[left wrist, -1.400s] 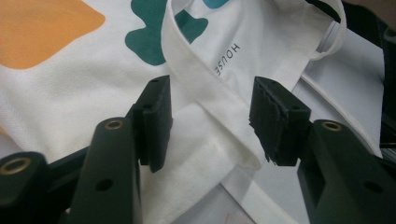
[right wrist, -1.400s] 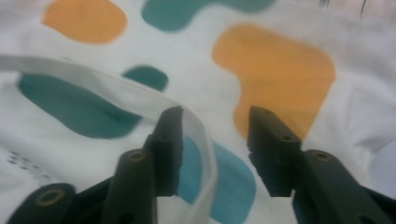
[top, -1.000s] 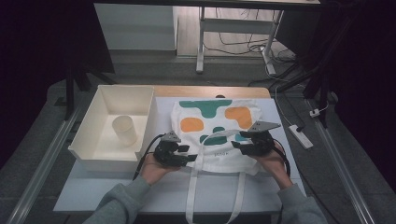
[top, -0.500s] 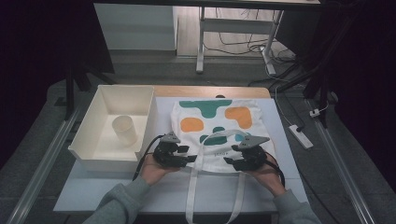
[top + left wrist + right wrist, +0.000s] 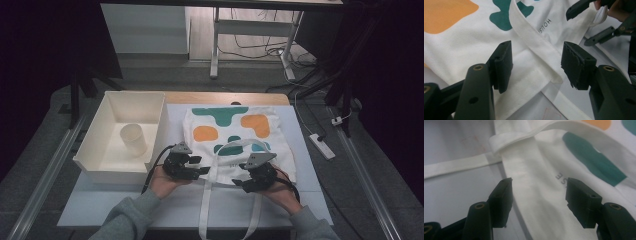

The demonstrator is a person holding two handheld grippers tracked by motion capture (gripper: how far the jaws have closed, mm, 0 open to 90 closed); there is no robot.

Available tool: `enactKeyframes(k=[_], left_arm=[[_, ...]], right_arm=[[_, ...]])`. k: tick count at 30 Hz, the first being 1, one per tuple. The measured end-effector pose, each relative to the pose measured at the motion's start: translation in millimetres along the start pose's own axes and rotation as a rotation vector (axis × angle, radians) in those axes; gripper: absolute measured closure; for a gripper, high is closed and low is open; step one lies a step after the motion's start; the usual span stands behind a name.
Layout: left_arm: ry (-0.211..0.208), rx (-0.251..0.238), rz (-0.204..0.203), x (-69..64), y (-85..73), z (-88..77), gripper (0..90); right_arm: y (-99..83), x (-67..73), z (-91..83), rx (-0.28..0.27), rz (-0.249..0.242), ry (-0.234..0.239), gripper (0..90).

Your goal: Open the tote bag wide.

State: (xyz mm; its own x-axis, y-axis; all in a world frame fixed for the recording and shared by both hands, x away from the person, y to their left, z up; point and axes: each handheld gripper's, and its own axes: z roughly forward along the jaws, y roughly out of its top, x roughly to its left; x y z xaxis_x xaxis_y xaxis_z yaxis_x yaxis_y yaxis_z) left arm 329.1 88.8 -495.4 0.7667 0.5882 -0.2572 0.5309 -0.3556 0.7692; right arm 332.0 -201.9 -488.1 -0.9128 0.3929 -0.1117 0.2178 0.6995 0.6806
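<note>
A white tote bag [image 5: 235, 130] with teal and orange patches lies flat on the table, its two straps [image 5: 207, 205] trailing toward the person. My left gripper [image 5: 204, 169] sits at the bag's lower left corner, open, with a strap [image 5: 534, 37] and the bag's hem lying untouched between its jaws. My right gripper [image 5: 238, 183] is at the bag's lower edge facing the left one. Its jaws have just been opening a little and stand open over the bag's fabric [image 5: 544, 195] near the printed letters, without pressing on it.
A cream open box [image 5: 95, 165] with a pale cup [image 5: 133, 138] standing in it lies left of the bag. A white power strip [image 5: 321, 146] rests beyond the table's right edge. Metal rails run along both sides.
The right gripper has moved left and toward the person, from the bag's right side to its lower edge, closer to the left gripper. The left gripper has stayed put.
</note>
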Motion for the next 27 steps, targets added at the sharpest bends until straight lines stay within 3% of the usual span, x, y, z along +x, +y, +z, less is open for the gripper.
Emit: enactKeyframes(k=[6, 11, 18, 27], left_arm=[[-0.002, 0.003, 0.008, -1.5, 0.1, 1.2, 42.0], [-0.001, 0.004, 0.007, -1.5, 0.0, 1.3, 41.9], [0.0, 0.007, 0.015, -2.7, -0.4, 1.7, 41.1], [-0.001, 0.014, 0.016, -3.5, -1.5, 3.7, 40.7]], right_arm=[[0.7, 6.0, 8.6, 0.037, -0.045, 0.01, 36.0], [-0.6, 7.1, 12.7, 0.05, -0.042, 0.016, 35.6], [-0.5, 13.1, 20.6, 0.103, -0.11, -0.039, 35.5], [-3.5, 12.5, 29.0, 0.137, -0.133, -0.076, 36.4]])
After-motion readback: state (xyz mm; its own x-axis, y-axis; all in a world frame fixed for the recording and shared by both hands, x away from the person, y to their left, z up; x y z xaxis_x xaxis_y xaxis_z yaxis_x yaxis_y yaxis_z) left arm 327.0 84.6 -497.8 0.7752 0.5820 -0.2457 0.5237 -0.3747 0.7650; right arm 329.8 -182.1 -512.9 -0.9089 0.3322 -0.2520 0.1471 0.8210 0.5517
